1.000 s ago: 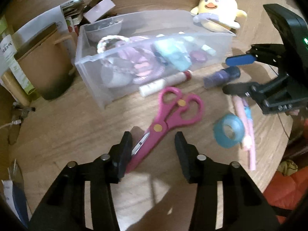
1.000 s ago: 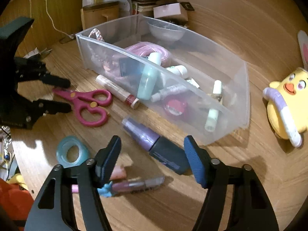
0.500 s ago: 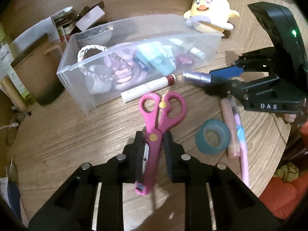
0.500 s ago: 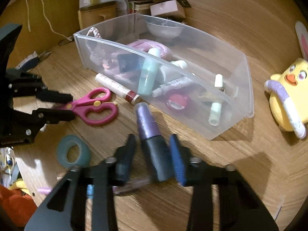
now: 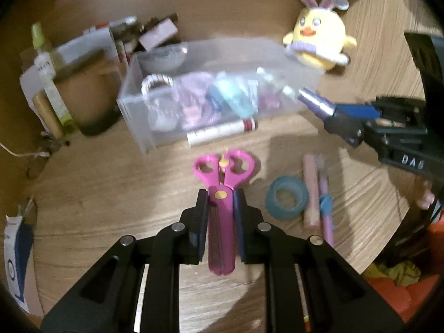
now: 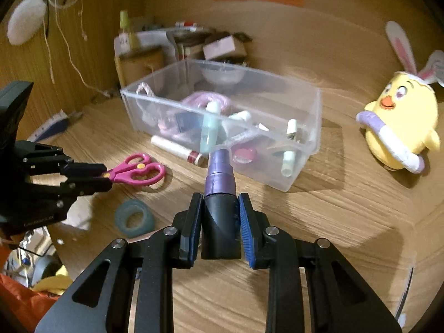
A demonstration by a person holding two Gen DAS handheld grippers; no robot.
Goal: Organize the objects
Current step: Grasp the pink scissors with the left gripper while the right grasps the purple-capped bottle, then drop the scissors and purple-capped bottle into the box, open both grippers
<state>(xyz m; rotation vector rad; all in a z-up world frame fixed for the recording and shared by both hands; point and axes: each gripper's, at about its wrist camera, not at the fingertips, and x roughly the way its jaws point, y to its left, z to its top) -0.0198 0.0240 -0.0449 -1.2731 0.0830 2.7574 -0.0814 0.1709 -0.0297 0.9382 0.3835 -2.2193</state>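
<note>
My left gripper (image 5: 220,197) is shut on the blades of the pink scissors (image 5: 222,183), handles pointing forward, lifted off the wooden table (image 5: 111,199). My right gripper (image 6: 219,202) is shut on the dark cap of a purple bottle (image 6: 219,172), held above the table and aimed at the clear plastic bin (image 6: 302,166). The bin (image 5: 133,119) holds several small bottles, tubes and pink hair bands. In the right wrist view the left gripper (image 6: 106,176) holds the scissors (image 6: 136,170) at the left. In the left wrist view the right gripper (image 5: 337,118) carries the bottle (image 5: 315,102).
A white tube (image 5: 219,131) lies against the bin's front wall. A teal tape roll (image 5: 287,201) and pink pens (image 5: 315,191) lie on the table. A yellow chick plush (image 6: 399,127) stands right of the bin. Boxes and bottles (image 5: 69,83) crowd the far left.
Both grippers closed, the left on the scissors and the right on the purple bottle, and both lifted their objects off the table. The scissors now point straight ahead.
</note>
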